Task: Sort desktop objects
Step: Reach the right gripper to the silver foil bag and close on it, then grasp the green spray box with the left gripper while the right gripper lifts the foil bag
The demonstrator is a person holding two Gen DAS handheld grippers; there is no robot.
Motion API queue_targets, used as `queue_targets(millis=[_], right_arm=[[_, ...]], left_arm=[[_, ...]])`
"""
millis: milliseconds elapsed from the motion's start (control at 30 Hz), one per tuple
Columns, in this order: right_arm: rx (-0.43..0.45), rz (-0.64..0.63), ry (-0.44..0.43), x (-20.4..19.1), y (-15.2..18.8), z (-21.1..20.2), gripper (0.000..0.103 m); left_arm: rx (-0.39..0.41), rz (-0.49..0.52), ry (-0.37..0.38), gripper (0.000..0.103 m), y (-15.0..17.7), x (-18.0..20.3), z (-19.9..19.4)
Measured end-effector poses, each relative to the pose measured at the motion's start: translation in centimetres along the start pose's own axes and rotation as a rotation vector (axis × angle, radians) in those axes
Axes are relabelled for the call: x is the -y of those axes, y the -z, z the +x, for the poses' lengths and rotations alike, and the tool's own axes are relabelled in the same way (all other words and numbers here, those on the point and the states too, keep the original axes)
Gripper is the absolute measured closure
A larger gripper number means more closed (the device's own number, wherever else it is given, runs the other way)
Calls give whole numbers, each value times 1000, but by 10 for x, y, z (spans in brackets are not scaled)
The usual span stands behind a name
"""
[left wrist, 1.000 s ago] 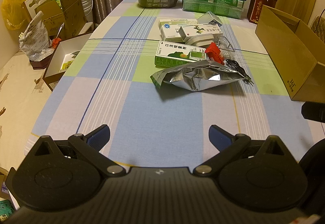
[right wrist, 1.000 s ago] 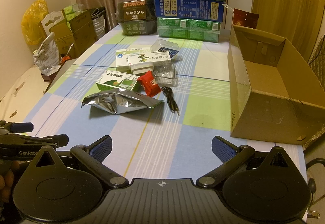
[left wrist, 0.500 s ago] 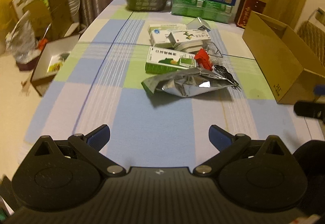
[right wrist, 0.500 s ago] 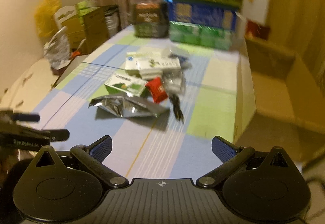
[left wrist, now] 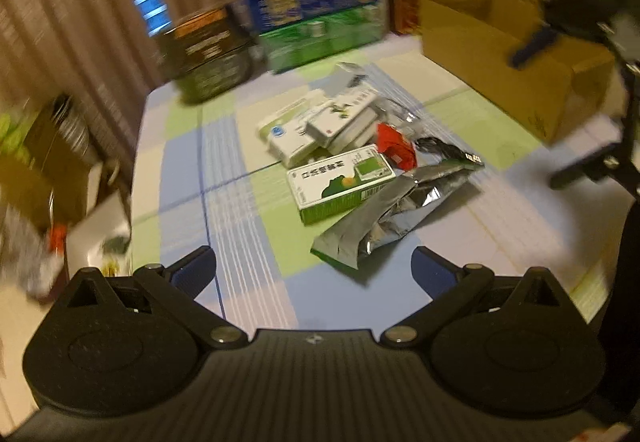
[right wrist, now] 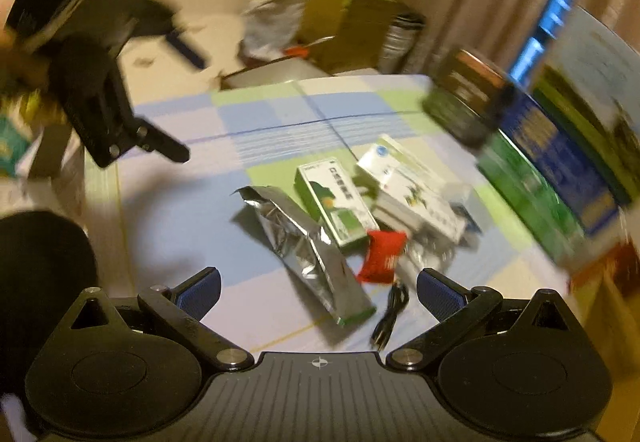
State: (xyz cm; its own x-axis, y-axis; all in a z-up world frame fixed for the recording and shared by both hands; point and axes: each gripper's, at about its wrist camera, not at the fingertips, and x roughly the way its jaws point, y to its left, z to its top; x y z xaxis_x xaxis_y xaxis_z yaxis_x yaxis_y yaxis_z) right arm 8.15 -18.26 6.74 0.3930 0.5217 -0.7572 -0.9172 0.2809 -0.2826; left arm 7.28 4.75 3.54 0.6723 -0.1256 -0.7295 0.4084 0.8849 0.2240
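Observation:
A heap lies mid-table: a silver foil bag (left wrist: 396, 209) (right wrist: 308, 250), a green-and-white box (left wrist: 340, 181) (right wrist: 334, 197), white medicine boxes (left wrist: 320, 121) (right wrist: 412, 181), a red packet (left wrist: 394, 141) (right wrist: 382, 256) and a black cable (left wrist: 444, 149) (right wrist: 390, 316). My left gripper (left wrist: 314, 270) is open and empty, above the table's near side, just short of the foil bag. My right gripper (right wrist: 318, 288) is open and empty, above the bag's end and the cable. Both views are motion-blurred.
An open cardboard box (left wrist: 500, 53) stands at the table's right. Stacked cartons (left wrist: 316, 9) (right wrist: 560, 169) and a dark tin (left wrist: 208, 53) line the far edge. Bags and boxes (right wrist: 332, 5) crowd the floor to the left. The checked tablecloth (left wrist: 228, 177) covers the table.
Both grippers have swung inward toward the heap and come closer to it, tilting the views. Each gripper now shows in the other's view. Jaws stay open.

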Motion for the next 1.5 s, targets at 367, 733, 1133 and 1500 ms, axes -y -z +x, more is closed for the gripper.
queue_targets(millis=[367,733,1133,1500], right_arm=[[-83,-225,-99,2,-4,85,2],[-129,-351,-138,2,-11,140,23],[-179,-359,-160,7,-16,173,47],[-213,-230,-146,17,-10,162,68]], left_arm=[[-44,315,139,1,-28,-8,64],[-93,402,173,1,-30,-21,113],[-85,422,173,1,-31,-25,120],[-98,450,187,1,-30,-25,119]])
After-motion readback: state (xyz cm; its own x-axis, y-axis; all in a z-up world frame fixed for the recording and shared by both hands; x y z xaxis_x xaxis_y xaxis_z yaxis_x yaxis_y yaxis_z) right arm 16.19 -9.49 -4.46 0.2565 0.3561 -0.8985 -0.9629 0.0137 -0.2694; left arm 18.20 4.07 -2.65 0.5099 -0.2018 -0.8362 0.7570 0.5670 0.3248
